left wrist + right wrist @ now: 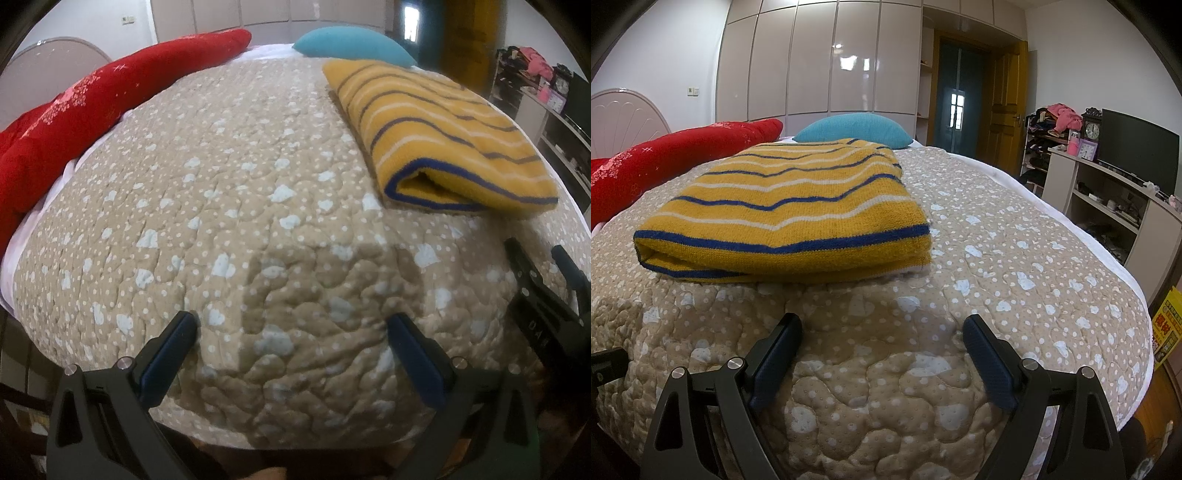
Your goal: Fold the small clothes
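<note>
A yellow knit sweater (439, 136) with blue and white stripes lies folded in a flat rectangle on the beige quilted bedspread (229, 206). In the right wrist view the sweater (798, 214) lies straight ahead, its folded edge towards me. My left gripper (291, 319) is open and empty, low over bare quilt, to the left of the sweater and nearer than it. My right gripper (882, 321) is open and empty, just short of the sweater's near edge. The right gripper also shows in the left wrist view (543, 266) at the right edge.
A red blanket (74, 122) lies along the bed's left side and a teal pillow (853, 129) at the far end. A TV cabinet (1108, 199) with a screen and clock stands to the right of the bed. Wardrobes (827, 66) line the far wall.
</note>
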A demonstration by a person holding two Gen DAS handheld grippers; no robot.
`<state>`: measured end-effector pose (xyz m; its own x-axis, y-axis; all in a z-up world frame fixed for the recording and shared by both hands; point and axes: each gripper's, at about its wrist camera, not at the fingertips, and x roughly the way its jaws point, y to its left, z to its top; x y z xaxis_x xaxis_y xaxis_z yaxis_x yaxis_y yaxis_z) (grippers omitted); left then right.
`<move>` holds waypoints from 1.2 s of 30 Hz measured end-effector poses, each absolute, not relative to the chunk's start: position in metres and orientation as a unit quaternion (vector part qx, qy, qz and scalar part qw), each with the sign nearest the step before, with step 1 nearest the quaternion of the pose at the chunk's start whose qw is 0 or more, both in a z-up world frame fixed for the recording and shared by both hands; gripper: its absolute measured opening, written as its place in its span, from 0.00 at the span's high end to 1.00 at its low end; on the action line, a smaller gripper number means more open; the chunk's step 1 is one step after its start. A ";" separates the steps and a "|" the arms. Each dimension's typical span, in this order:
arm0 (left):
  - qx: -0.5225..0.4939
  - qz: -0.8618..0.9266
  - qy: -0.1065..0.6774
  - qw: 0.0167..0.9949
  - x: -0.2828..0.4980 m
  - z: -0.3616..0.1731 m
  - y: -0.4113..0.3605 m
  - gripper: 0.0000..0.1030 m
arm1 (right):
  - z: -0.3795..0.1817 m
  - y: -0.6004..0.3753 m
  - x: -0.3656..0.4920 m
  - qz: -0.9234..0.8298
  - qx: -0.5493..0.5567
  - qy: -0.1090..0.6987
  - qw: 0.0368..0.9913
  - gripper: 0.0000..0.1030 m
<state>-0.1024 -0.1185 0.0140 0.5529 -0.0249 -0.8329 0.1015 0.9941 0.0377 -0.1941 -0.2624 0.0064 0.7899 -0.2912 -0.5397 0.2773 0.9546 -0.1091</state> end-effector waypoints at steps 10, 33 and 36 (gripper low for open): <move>0.040 -0.031 0.474 0.879 -0.101 0.013 -0.120 0.00 | 0.006 -0.262 -0.194 -0.150 -0.012 0.287 0.946 0.11; 0.040 -0.028 0.468 0.882 -0.104 0.014 -0.121 0.00 | 0.006 -0.262 -0.194 -0.150 -0.012 0.287 0.946 0.11; 0.040 -0.028 0.468 0.882 -0.104 0.014 -0.121 0.00 | 0.006 -0.262 -0.194 -0.151 -0.012 0.287 0.946 0.11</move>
